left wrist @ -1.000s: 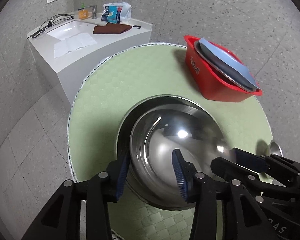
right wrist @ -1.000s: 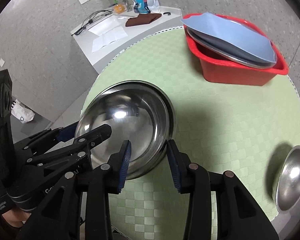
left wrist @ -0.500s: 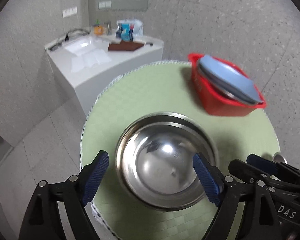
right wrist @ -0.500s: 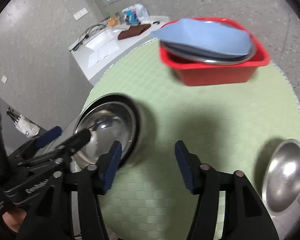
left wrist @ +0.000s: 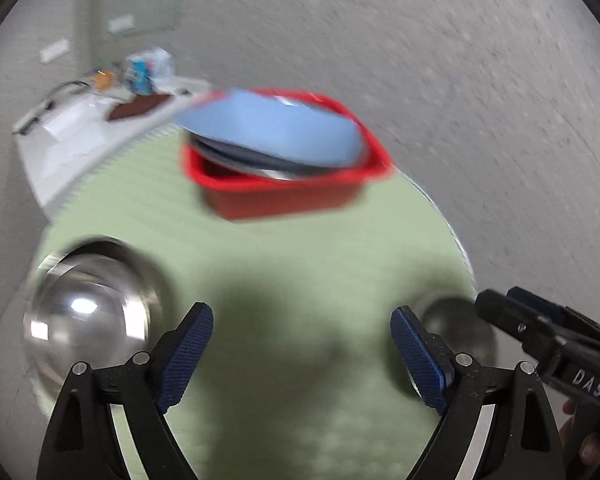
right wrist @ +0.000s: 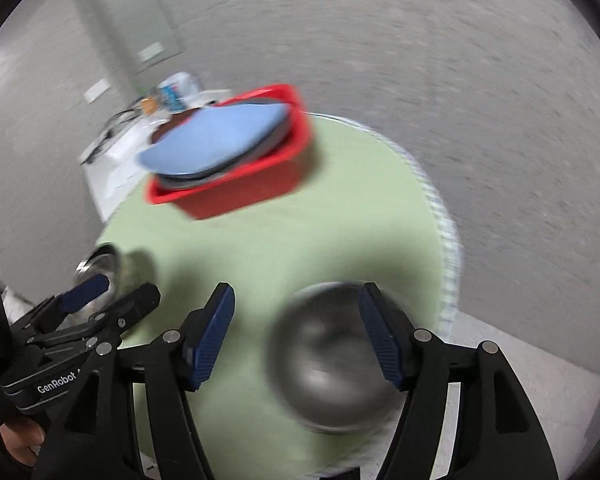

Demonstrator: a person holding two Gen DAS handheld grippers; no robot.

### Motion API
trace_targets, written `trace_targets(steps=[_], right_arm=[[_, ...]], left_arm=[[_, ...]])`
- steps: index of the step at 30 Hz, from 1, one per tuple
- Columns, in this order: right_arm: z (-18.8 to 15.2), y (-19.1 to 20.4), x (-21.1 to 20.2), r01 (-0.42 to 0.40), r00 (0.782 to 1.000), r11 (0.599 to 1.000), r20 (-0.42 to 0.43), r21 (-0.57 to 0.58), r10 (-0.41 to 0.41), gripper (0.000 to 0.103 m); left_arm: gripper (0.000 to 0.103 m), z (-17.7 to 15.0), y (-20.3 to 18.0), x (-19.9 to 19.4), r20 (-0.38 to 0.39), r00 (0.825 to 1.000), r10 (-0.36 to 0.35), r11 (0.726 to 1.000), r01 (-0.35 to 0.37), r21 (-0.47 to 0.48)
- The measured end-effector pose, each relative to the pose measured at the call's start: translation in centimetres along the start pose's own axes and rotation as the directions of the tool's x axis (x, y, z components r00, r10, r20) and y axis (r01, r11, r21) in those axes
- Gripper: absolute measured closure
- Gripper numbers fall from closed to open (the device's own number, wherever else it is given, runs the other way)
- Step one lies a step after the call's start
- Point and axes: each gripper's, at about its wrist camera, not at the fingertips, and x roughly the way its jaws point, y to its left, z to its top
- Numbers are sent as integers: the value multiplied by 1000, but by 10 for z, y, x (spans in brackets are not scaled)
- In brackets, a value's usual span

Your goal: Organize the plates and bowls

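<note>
A large steel bowl sits at the left edge of the round green table; its rim also shows in the right wrist view. A small steel bowl sits near the table's front right edge, partly hidden in the left wrist view. My left gripper is open and empty above the table between the two bowls. My right gripper is open and empty, its right finger over the small bowl. Both views are blurred.
A red tub holding a steel plate and a blue plate stands at the table's far side, also in the right wrist view. A white counter with clutter stands behind on the left. Grey floor surrounds the table.
Both grippers let go of the large bowl's rim, opened wide and swung right. The large bowl now lies to the left, and the small bowl sits between the right gripper's fingers.
</note>
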Motion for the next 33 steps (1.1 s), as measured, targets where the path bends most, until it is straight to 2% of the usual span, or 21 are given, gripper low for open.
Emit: trace_targets(steps=[3, 5, 8, 10, 11, 13, 14, 15, 16, 17, 18, 21, 24, 28, 33], right_arm=[[-8, -33, 1, 35, 999, 999, -27, 37, -34, 37], [-16, -51, 7, 33, 998, 998, -64, 57, -30, 37], [-25, -64, 15, 25, 994, 997, -110, 71, -17, 37], [-30, -69, 23, -3, 990, 997, -138, 74, 13, 37], [-31, -68, 26, -6, 989, 997, -146, 71, 16, 41], [-38, -68, 34, -22, 984, 998, -176, 67, 34, 55], [-39, -68, 37, -30, 982, 997, -183, 66, 41, 65], [-42, -66, 40, -41, 979, 997, -195, 63, 52, 74], [-44, -64, 42, -48, 977, 997, -206, 61, 59, 77], [-43, -60, 45, -46, 977, 997, -208, 58, 58, 80], [-43, -57, 47, -39, 977, 998, -209, 51, 49, 81], [-40, -47, 44, -35, 980, 999, -196, 34, 41, 81], [-33, -31, 37, -55, 983, 998, -174, 15, 57, 81], [-19, 10, 28, -89, 987, 995, -138, -35, 83, 81], [-5, 81, 26, -160, 983, 979, -116, -125, 146, 81]], left_arm=[[16, -3, -22, 25, -60, 998, -19, 999, 21, 28], [16, -8, -32, 43, -106, 994, -32, 999, 36, 35], [21, -11, -44, 67, -157, 987, -25, 998, 33, 48], [31, -14, -50, 81, -197, 980, -28, 998, 40, 58], [34, -11, -51, 91, -219, 975, -40, 997, 54, 57], [50, -11, -54, 105, -260, 964, -59, 995, 77, 60], [50, -9, -55, 106, -249, 967, -57, 994, 78, 73], [68, -7, -58, 107, -239, 968, -81, 991, 104, 88], [87, -4, -59, 109, -244, 963, -112, 986, 138, 90], [89, -2, -60, 110, -249, 961, -121, 984, 149, 96], [89, 0, -61, 108, -233, 967, -101, 984, 131, 118], [88, 5, -52, 92, -189, 975, -117, 981, 144, 134], [88, 12, -37, 70, -134, 985, -106, 981, 126, 147], [88, 16, -3, 31, -63, 993, -96, 988, 102, 114], [88, 17, 52, -18, 32, 998, -48, 998, 46, 53]])
